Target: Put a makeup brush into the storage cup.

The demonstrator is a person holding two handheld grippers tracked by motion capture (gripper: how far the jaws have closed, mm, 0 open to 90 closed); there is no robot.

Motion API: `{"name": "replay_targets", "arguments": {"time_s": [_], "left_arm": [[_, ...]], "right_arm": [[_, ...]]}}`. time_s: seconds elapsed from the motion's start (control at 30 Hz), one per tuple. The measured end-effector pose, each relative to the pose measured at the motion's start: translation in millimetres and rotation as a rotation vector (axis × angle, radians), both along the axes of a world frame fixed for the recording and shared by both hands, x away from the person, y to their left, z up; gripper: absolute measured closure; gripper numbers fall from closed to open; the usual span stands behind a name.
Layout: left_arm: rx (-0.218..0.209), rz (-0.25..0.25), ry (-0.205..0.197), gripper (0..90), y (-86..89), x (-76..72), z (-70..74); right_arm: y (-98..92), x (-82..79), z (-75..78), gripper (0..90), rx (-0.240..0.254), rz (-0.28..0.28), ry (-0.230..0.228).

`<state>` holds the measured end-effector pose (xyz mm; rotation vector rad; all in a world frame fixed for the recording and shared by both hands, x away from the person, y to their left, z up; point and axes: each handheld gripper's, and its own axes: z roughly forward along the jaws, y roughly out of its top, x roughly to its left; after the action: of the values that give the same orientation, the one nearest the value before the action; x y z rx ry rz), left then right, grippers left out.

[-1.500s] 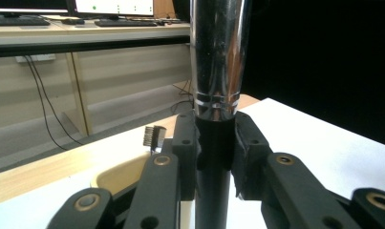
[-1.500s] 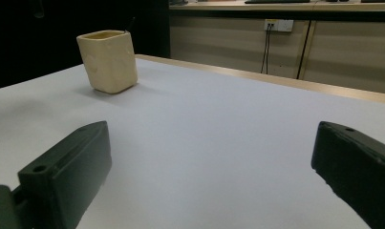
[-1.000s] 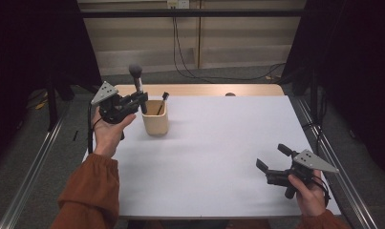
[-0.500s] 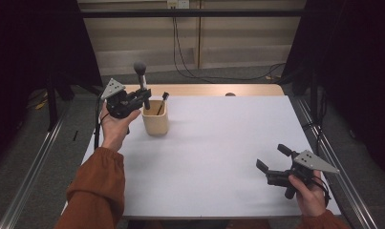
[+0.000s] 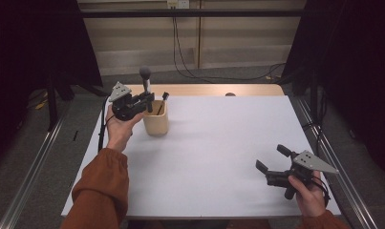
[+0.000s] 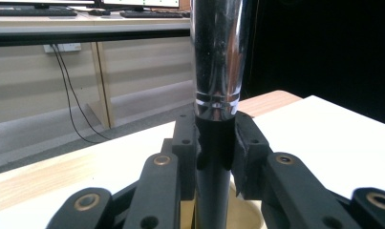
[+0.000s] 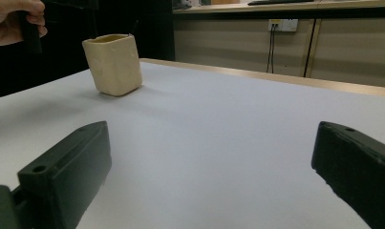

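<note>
Currently, the left gripper (image 5: 143,101) clamps the makeup brush (image 5: 145,81) upright over the beige cup (image 5: 156,121), insertion pending, while the right gripper (image 5: 272,161) rests open and empty near the table (image 5: 219,143) edge.

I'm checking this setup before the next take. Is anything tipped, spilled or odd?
Nothing stands out. The beige cup stands upright on the white table; the left gripper holds a makeup brush upright over it, and the right gripper is open, apart.
</note>
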<state>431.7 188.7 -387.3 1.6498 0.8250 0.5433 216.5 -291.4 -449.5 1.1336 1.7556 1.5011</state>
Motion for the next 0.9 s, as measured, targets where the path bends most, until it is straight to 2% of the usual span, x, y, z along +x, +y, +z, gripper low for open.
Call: {"name": "replay_targets", "arguments": {"time_s": [0.1, 0.63, 0.73, 0.9], "left_arm": [[-0.006, 0.009, 0.012, 74.7, 1.2, 0.4, -4.5], [0.008, -0.01, 0.052, 74.7, -0.2, 1.6, -23.3], [0.029, -0.017, 0.064, 74.6, -1.3, 2.3, -26.9], [0.036, -0.01, 0.076, 74.6, -1.3, 3.4, -31.8]], "right_arm": [[0.2, 0.1, -0.2, 0.0, 0.003, 0.002, 0.001], [2.3, 0.9, -2.5, 0.0, -0.014, 0.012, 0.006], [2.6, 0.8, -2.4, 0.0, -0.012, 0.014, 0.005], [3.1, 0.5, -2.4, 0.0, -0.01, 0.016, 0.005]]}}
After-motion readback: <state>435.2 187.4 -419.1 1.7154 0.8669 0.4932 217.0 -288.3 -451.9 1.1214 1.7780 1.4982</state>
